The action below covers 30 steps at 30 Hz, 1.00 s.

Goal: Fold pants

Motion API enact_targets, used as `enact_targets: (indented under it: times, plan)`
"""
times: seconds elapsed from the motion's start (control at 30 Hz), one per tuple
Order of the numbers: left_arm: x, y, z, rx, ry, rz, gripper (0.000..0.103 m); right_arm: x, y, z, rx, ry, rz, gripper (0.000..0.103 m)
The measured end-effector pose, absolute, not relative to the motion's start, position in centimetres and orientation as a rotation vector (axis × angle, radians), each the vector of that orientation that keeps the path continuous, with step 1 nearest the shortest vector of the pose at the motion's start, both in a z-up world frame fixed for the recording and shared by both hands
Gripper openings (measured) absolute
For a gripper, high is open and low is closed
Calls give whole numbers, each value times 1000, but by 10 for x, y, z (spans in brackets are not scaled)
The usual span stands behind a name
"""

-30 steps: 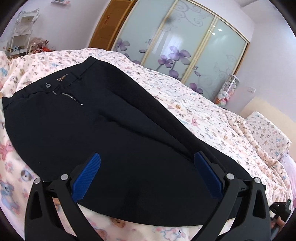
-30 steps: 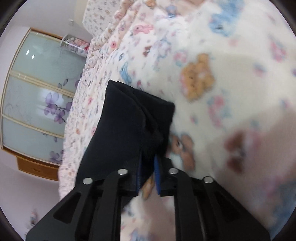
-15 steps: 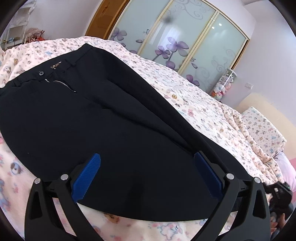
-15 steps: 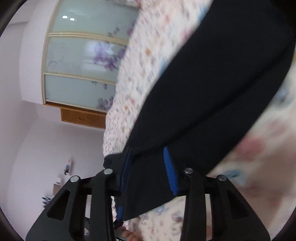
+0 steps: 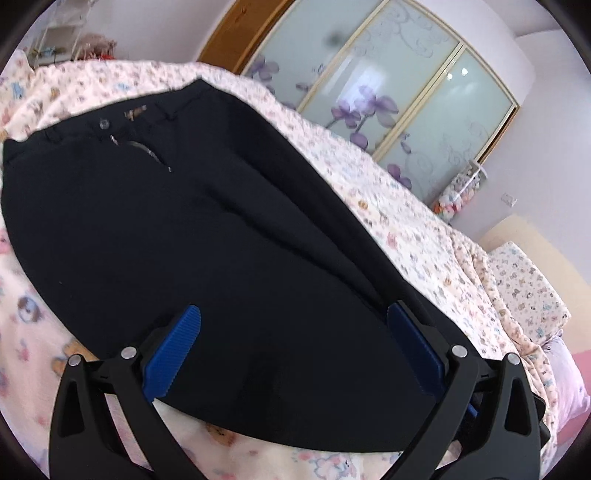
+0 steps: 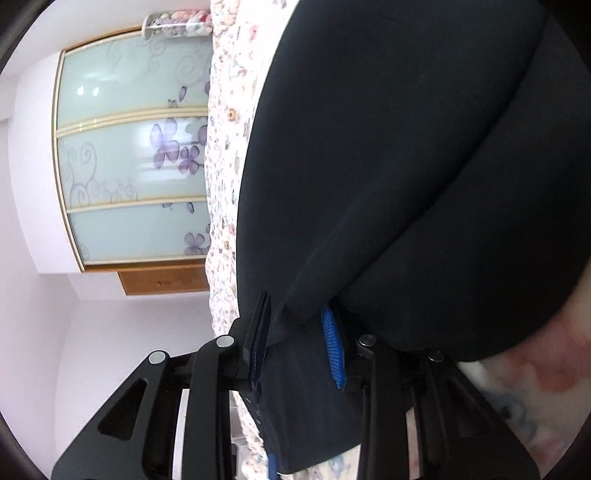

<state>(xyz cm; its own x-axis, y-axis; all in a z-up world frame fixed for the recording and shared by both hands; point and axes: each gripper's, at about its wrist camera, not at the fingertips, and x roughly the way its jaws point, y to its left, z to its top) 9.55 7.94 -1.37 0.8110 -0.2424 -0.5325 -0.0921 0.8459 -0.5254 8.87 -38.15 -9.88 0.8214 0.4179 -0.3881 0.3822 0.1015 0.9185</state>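
Observation:
Black pants [image 5: 207,240] lie flat on the bed, waistband with button and zip at the far left, legs running toward the lower right. My left gripper [image 5: 291,332] is open, its blue pads spread wide just above the thigh part of the cloth, holding nothing. In the right wrist view my right gripper [image 6: 295,332] is shut on a bunched fold of the pants [image 6: 406,166] at the leg end. The cloth is lifted and drapes over the fingers, filling most of that view.
The bed [image 5: 424,236] has a pale cover with a small animal print. A pillow [image 5: 524,288] lies at the right. A wardrobe with frosted flowered doors [image 5: 388,92] stands behind the bed. A shelf [image 5: 55,33] is at the far left.
My right gripper has lifted the leg end off the cover and swung it over toward the waist. My left gripper has moved forward over the pants, still open.

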Motion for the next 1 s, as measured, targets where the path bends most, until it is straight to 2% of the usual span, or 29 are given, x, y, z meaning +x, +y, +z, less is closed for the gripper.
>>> enact_targets:
  times: [0.03,0.07,0.2,0.37,0.57,0.8,0.93,1.0]
  plan:
    - [97,80,-15,-564,633,-80,101,85,-381,-97,1485,668,27,14]
    - [98,80,-16,-566,636,-78,101,84,-382,-94,1436,664,21,4]
    - [98,82,-19,-570,625,-90,101,66,-380,-89,1358,657,58,4]
    - [85,88,-12,-631,507,-97,101,48,-372,-102,1304,711,65,4]
    - [97,96,20,-395,526,-63,101,46,-377,-103,1226,699,90,4]
    - [235,116,58,-347,743,-57,101,51,-371,-95,1156,732,80,4]
    - [322,126,46,-445,914,31,101,57,-366,-91,1150,741,82,4]
    - [349,130,38,-526,936,102,100,61,-364,-90,1141,746,83,4]
